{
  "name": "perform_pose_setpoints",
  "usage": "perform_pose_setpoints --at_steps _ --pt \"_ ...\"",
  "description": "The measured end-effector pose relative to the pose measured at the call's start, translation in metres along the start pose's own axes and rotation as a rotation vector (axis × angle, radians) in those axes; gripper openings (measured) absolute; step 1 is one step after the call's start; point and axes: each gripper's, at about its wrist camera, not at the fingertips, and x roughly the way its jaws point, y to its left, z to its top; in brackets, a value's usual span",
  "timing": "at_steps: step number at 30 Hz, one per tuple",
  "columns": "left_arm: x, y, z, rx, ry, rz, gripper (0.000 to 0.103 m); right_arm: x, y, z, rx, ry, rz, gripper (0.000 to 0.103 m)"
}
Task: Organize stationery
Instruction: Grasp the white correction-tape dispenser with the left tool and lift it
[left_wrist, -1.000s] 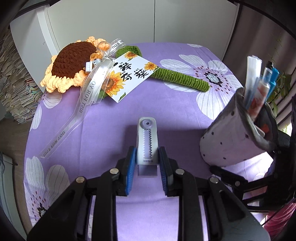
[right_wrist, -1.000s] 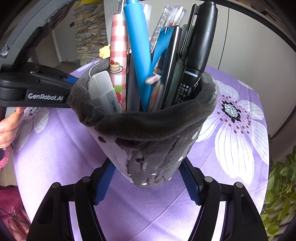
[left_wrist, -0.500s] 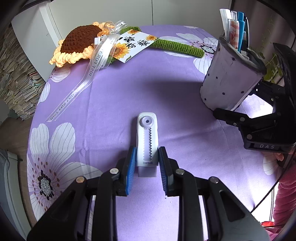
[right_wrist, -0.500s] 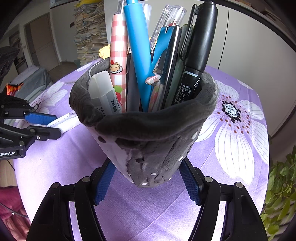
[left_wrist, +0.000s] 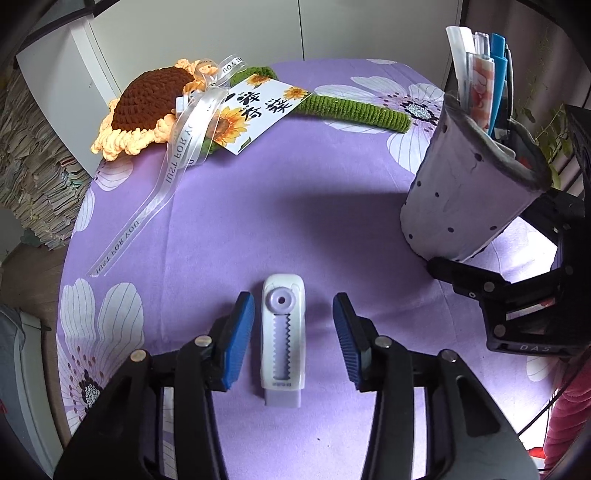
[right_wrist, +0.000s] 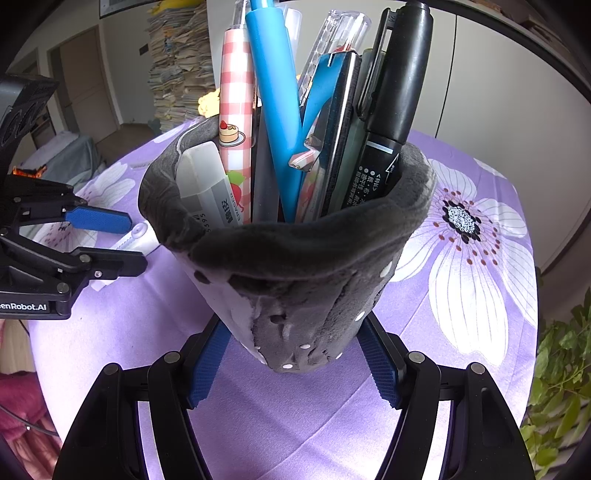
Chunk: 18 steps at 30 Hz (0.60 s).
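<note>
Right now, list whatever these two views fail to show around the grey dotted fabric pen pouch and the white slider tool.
- Grey dotted fabric pen pouch: its base and contents' lower ends, hidden by its own wall, right wrist view.
- Blue pen top: cut by the frame's upper edge there.
- White slider tool: mostly hidden behind the left gripper, whose jaws have just been opening; right wrist view.
- Tool's small label: too small, left wrist view.

Right gripper (right_wrist: 291, 363) clamped on base of grey dotted fabric pen cup (right_wrist: 295, 266) — cup tilted, standing on purple flowered tablecloth (right_wrist: 461, 295). Inside: eraser (right_wrist: 207, 188), checked pen (right_wrist: 236, 110), blue pen (right_wrist: 277, 92), black marker (right_wrist: 395, 103). Left gripper (right_wrist: 107, 240) at left edge — jaws apart, white correction tape (right_wrist: 138, 236) between them.
</note>
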Motion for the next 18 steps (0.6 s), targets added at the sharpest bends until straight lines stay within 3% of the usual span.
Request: perform_pose_setpoints --at_steps 8,11,18 --pt "0.008 0.008 0.005 -0.032 0.018 0.007 0.041 -0.002 0.000 0.001 0.003 -0.001 0.003 0.071" --pt "0.011 0.008 0.005 -0.025 0.019 0.001 0.024 -0.001 0.001 0.001 0.003 -0.001 0.003 0.071" --pt "-0.002 0.007 0.004 -0.031 -0.021 -0.008 0.023 0.000 0.000 0.001 0.003 -0.001 0.003 0.071"
